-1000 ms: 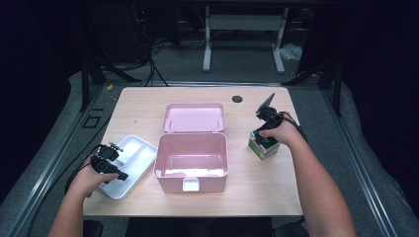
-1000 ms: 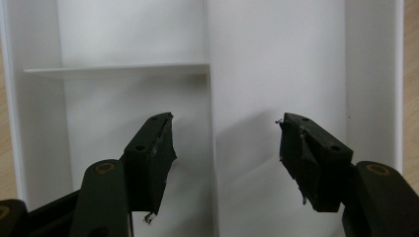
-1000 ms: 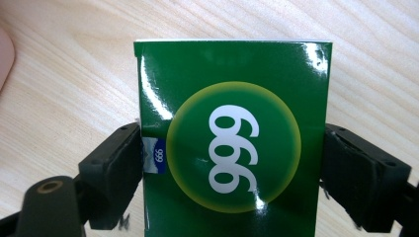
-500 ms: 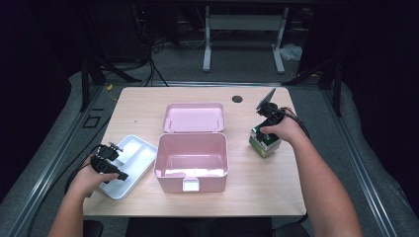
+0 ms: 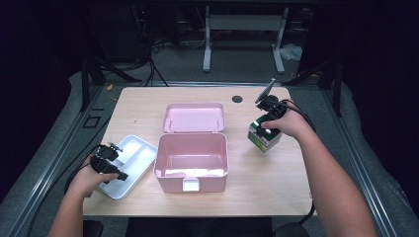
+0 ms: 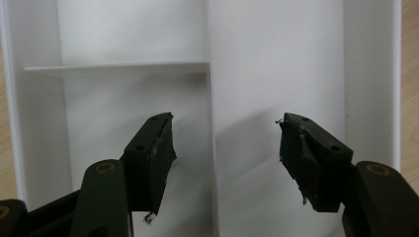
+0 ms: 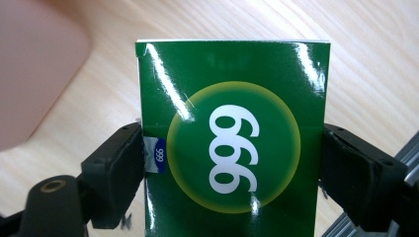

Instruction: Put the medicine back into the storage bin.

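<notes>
A green box (image 7: 232, 98) with a yellow-ringed disc and white "999" sits between my right gripper's (image 7: 232, 133) jaws, which press on its two sides. In the high view that green box (image 5: 263, 137) hangs tilted just above the table, right of the pink case, under my right gripper (image 5: 266, 124). My left gripper (image 5: 111, 160) stands open over the white divided tray (image 5: 143, 155) at the front left. In the left gripper view nothing lies between the left gripper's (image 6: 225, 126) jaws, and the white tray's divider (image 6: 211, 79) runs below them.
An open pink case (image 5: 173, 177) stands mid-table, bare inside, its lid (image 5: 193, 117) laid back behind it. A dark round hole (image 5: 237, 98) marks the tabletop's far edge. The wooden table (image 5: 276, 187) drops off to grey floor on all sides.
My right gripper has risen with the green box, lifting it off the table. The left gripper has stayed in place over the tray.
</notes>
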`<state>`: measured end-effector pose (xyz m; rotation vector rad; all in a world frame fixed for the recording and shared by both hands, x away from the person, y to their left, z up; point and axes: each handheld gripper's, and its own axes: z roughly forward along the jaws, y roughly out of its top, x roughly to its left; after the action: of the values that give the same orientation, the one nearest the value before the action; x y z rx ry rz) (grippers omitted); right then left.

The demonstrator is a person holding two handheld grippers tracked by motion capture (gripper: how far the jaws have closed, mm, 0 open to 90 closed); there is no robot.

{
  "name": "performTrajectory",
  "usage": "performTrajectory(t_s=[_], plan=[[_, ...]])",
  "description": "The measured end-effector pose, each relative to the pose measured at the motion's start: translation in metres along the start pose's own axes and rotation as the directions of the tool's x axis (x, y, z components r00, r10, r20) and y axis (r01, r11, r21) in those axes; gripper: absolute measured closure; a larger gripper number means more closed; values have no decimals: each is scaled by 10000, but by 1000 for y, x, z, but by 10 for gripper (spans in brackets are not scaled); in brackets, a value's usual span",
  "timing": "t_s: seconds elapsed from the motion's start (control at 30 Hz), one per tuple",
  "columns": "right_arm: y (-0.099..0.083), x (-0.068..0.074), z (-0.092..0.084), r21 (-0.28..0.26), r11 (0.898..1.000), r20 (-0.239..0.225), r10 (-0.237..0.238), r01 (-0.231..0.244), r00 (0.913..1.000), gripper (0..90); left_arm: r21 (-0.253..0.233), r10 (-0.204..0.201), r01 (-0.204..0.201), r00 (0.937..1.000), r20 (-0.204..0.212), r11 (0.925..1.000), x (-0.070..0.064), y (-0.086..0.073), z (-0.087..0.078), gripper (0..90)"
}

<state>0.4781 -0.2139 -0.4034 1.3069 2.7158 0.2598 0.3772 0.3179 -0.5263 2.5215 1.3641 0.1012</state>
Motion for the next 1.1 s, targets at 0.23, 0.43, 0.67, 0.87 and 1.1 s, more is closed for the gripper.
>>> performTrajectory(t_s=[0.23,0.43,0.67,0.87,1.1], plan=[[4,18,-19,-215,9833,-139,-1809,1805,9834,160,-9,-54,54,10000,6,10000,0,0,0,379],[9,35,-34,-132,9617,-74,-2740,2739,9617,160,-10,-48,48,10000,13,10000,0,-1,0,379],[16,54,-47,52,9481,-170,-3178,3179,9480,160,-12,1,-1,10000,33,10000,0,-1,-1,379],[23,78,-60,-39,9347,-485,-3552,3555,9335,160,22,-4,4,10000,46,10000,0,-1,0,379],[35,113,-71,-367,9031,-572,-4294,4279,9013,160,23,-9,8,10000,48,10000,-1,0,0,379]])
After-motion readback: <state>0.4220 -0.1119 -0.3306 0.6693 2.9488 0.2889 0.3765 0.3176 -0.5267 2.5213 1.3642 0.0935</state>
